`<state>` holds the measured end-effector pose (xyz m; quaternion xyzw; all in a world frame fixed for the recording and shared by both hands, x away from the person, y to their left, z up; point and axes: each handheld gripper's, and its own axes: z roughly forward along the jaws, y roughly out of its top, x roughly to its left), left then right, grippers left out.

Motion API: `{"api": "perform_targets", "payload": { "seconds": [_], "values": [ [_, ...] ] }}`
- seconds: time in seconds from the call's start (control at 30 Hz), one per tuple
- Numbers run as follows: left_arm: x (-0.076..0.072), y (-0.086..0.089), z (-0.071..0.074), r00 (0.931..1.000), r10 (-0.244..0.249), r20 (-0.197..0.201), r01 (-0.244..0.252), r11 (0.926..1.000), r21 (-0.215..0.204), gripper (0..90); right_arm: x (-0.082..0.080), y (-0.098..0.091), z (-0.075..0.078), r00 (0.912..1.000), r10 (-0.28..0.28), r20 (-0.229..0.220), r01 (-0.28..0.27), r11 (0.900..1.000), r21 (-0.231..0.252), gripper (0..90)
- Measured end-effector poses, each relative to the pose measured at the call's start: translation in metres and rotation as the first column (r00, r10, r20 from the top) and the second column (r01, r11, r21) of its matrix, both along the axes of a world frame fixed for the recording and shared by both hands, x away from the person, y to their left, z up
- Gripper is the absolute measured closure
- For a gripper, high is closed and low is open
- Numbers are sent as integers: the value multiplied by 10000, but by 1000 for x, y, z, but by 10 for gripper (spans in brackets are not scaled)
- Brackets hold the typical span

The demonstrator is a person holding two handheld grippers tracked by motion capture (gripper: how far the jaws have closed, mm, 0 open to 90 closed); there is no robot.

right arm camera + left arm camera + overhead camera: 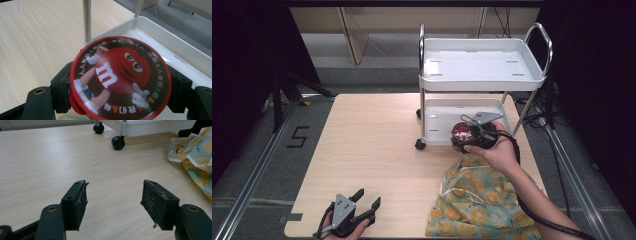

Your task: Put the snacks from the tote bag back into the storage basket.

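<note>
One tin: a round red candy tin with a cartoon red candy figure and a ring of small lettering on its lid, held over the near edge of the cart's lower tray.
Right gripper: the right gripper has its two black jaws pressed against opposite sides of the tin, closed as far as the tin allows — the lid faces the camera in the right gripper view.
Right hand: the person's right hand wraps the gripper body from behind; a black cable trails back along the forearm.
Cart: a small white cart with two trays, chrome posts and black wheels stands on the far right part of the table; both trays look bare, though the lower one is partly hidden by the hand.
Cloth: a crumpled cloth printed in yellow, orange and teal lies on the table's near right corner, just under the right forearm.
Left gripper: the left gripper rests low at the table's near left edge, jaws spread wide with nothing between them — bare wood shows in the gap; its pads are worn and flecked.
Table: a light wooden table, well lit, with dark floor around it.
</note>
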<state>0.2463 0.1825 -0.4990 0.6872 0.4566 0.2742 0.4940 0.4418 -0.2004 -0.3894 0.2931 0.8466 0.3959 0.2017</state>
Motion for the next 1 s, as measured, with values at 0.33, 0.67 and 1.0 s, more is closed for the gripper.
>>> {"api": "perform_targets", "payload": {
  "seconds": [0.33, 0.67, 1.0],
  "values": [
    [0, 1, 0, 10000, -16, -42, 17, 9998, 190, 364, 4, 3, 0, 10000, -40, -23, 40, 10000, -10, 267],
    [0, 1, 0, 10000, 11, -8, -10, 9999, 113, 364, 7, 8, -2, 10000, 25, -5, -25, 10000, -51, 267],
    [2, 3, 1, 9994, -55, 351, 42, 9993, 365, 364, 11, 12, -3, 10000, 45, 39, -45, 10000, -12, 267]
  ]
}}
